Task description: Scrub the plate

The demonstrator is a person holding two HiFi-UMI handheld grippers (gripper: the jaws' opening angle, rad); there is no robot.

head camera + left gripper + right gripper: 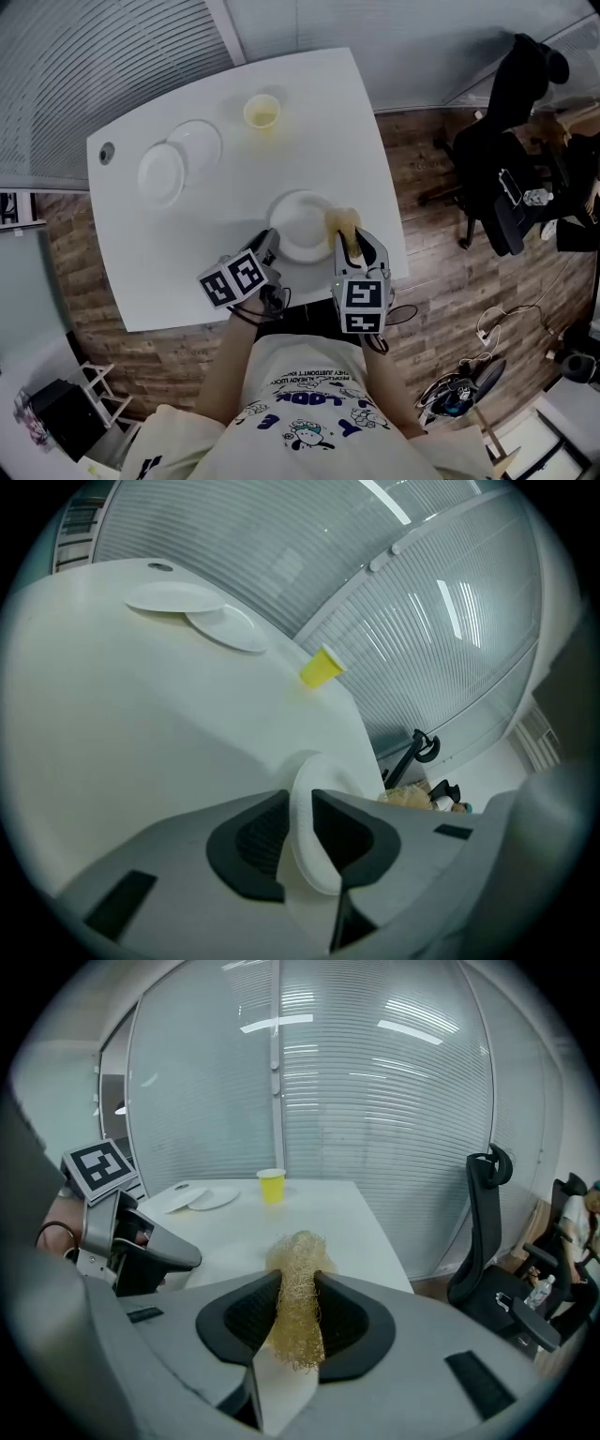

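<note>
Pinching the plate (298, 223) by its near rim, the left tongs (298, 803) steady something seemingly stiff, light, likely slippery; the right tongs (298, 1288) clamp a soft, springy scrubber (300, 1251).

The round white plate (300, 225) lies near the table's (178, 272) front edge, its rim at 8 o'clock pinched between the left gripper's (271, 242) jaws, while a straw-coloured, fibrous scrubber (344, 222), clamped in the right gripper (350, 246), sits at its 3 o'clock rim.
</note>
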